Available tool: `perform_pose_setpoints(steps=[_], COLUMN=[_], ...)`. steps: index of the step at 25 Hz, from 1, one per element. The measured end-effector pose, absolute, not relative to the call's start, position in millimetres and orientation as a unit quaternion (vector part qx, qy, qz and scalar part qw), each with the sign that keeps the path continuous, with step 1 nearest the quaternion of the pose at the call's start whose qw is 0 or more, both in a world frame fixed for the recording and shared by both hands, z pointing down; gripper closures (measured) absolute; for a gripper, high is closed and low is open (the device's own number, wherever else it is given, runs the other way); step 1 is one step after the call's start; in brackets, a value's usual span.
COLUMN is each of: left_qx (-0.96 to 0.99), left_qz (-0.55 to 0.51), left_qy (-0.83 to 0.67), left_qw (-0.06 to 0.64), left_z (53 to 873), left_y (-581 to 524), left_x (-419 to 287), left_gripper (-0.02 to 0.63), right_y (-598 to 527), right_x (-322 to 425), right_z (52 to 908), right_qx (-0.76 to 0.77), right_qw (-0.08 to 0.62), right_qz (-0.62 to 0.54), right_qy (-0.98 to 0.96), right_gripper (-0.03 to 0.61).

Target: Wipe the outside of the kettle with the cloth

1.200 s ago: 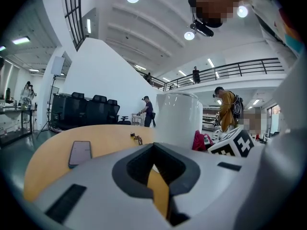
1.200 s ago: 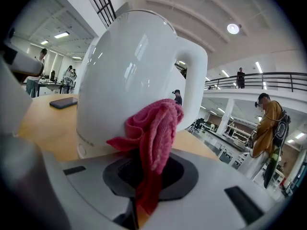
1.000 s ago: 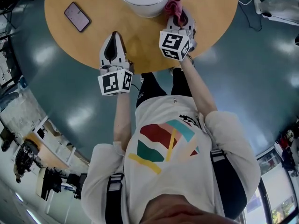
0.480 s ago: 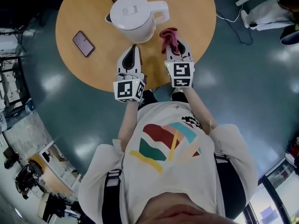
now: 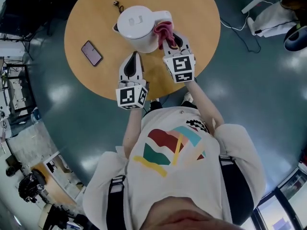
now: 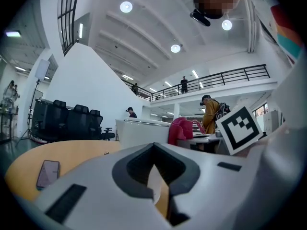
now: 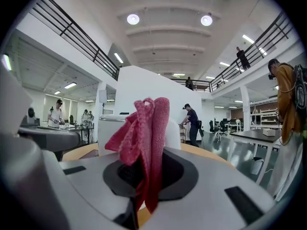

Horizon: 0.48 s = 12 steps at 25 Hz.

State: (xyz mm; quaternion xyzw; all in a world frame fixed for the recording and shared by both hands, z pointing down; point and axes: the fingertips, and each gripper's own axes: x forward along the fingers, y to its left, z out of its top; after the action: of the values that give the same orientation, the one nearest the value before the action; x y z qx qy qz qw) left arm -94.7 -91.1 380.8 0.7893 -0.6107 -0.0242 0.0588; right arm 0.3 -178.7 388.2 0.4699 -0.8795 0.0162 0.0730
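A round wooden table point(image 5: 196, 13) is being looked down on from the head view, with a dark glossy floor point(image 5: 259, 80) being shown all round it. A white kettle point(image 5: 136, 25) is being borne upright on the table's far part, its lid on and its handle turned toward the right gripper.

The right gripper point(image 5: 172, 40) is being held at the kettle's handle side. Its jaws are being kept clenched on a pink cloth point(image 5: 162, 30), which is being seen bunched and standing up out of them in the right gripper view. The cloth is being held right against the kettle's side below the handle; whether it is being pressed onto it cannot be told.

The left gripper point(image 5: 135, 57) is being held low over the table, just in front of the kettle and apart from it. Its jaws are being kept together, with nothing between them.

A dark phone point(image 5: 91, 53) is being left flat on the table, well to the left of the kettle. A small dark object point(image 5: 116, 4) is being shown beyond the kettle, too small to be made out.
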Motion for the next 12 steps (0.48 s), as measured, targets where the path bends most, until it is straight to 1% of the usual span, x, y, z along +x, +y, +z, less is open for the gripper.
perform_pose_setpoints(steps=[8, 12], left_qx=[0.781, 0.779], left_qz=[-0.017, -0.012], left_qy=[-0.620, -0.623], left_qw=[0.065, 0.069], left_z=[388, 394], left_y=[-87, -87], left_x=[-103, -107], left_gripper=[0.572, 0.572], right_y=[-196, -206], right_x=[-7, 8], right_z=[391, 398], right_qx=[0.459, 0.482], right_qw=[0.084, 0.083], right_qz=[-0.007, 0.012], right_qy=[-0.884, -0.872], right_gripper=[0.540, 0.540])
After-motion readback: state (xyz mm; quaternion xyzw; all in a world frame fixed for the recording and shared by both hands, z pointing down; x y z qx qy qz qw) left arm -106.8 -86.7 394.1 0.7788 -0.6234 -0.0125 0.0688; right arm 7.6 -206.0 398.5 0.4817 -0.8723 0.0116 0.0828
